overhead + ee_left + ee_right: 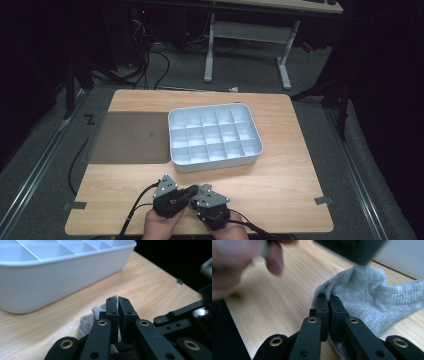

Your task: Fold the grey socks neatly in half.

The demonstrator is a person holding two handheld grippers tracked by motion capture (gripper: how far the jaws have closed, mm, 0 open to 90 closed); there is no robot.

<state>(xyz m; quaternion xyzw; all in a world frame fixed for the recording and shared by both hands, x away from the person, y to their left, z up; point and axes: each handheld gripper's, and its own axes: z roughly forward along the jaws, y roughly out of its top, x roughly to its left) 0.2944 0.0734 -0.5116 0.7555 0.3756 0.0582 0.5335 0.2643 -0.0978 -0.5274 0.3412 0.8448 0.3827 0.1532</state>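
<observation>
Dark floor and cable runs surround the pale wooden table (280, 195), and both my hands work at its near edge, close to the middle.

My left tool (117, 300) has its jaws pinched together on a thin fold of the grey sock (86, 323); a sliver of fabric shows between the pads. My right tool (328, 298) is likewise clamped tight on an edge of the sock (367, 295), the knit bunching up just past its tips. In the high view the left tool (189, 191) and right tool (196, 196) sit almost touching each other, tips crossing.

What worries me: both grips take only a narrow edge of cloth, so a pull apart could slip the fabric out of one pair of jaws, and the sock would drop in a heap at the near edge. With the tools so crowded, I could also knock one against the other or pinch a second layer by mistake, leaving the fold crooked.

As for the sock itself, it is light grey ribbed knit, soft and limp, lying crumpled on the table between my tools and the white compartment tray (215, 162), apart from its front wall. A dark mat (130, 137) lies left of the tray.
</observation>
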